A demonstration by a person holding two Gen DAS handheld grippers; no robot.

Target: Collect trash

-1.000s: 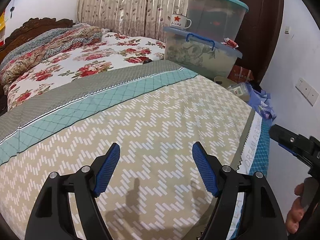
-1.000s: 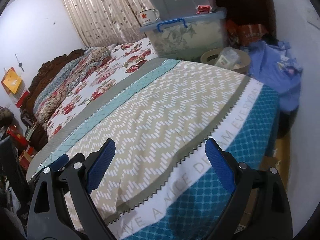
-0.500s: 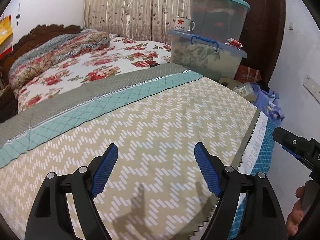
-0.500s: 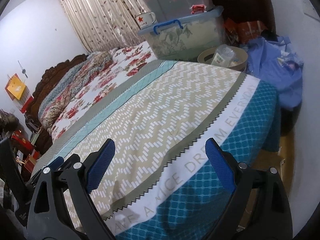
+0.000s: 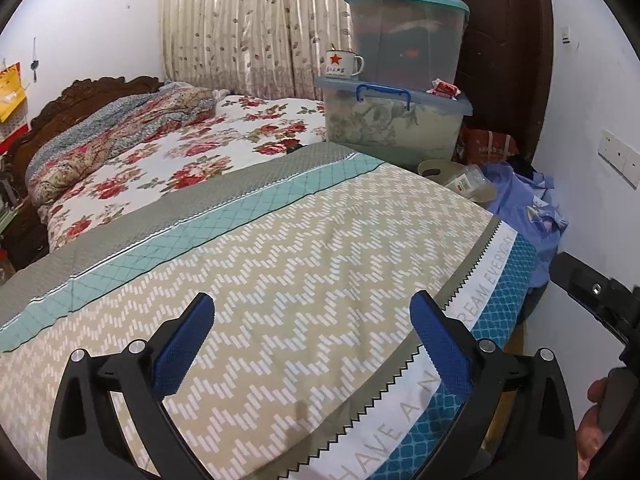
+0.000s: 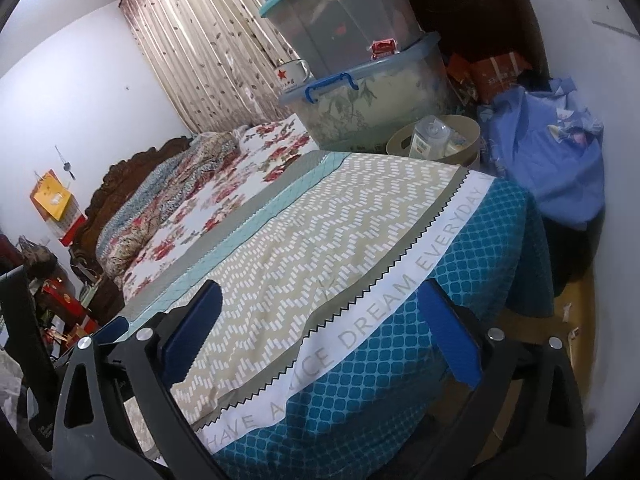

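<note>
Both your claws are opening wide with nothing between the blue pads: the left gripper [image 5: 312, 344] and right gripper [image 6: 320, 332] hang over the zigzag-patterned beige quilt [image 5: 304, 248]. The likeliest trash, a clear plastic bottle [image 6: 430, 136] lying tilted in the round beige bin [image 6: 472, 130], sits far ahead and right of both claws, beyond the bed's far corner. Your right claw looks nearer. 1 red wrapper [image 5: 444, 89] rests higher, on the clear storage box lid [image 5: 400, 98].
</note>
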